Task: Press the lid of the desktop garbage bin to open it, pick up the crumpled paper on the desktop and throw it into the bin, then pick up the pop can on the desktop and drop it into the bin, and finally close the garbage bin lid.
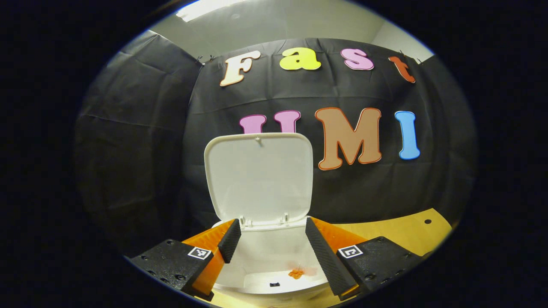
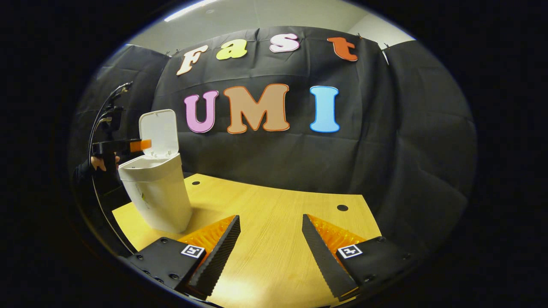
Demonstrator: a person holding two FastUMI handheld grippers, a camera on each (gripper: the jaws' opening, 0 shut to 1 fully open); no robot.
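Note:
The white garbage bin [image 1: 274, 254] stands right below my left gripper [image 1: 272, 221], whose open fingers straddle its mouth with nothing between them. Its lid [image 1: 259, 175] is swung up and stands upright behind the opening. Down inside the bin lie a small orange patch [image 1: 295, 273] and a small dark speck; I cannot tell what they are. In the right gripper view the bin [image 2: 156, 192] stands at the table's left end with its lid [image 2: 158, 132] up, and the left gripper [image 2: 139, 145], held by a hand [image 2: 100, 162], hovers at the rim. My right gripper [image 2: 270, 218] is open and empty above the bare tabletop.
The wooden table [image 2: 265, 201] has small round holes [image 2: 342, 208] near its far edge. Black cloth walls close in behind and on both sides. Cables [image 2: 107, 107] rise from the left gripper. A strip of table [image 1: 398, 233] shows to the right of the bin.

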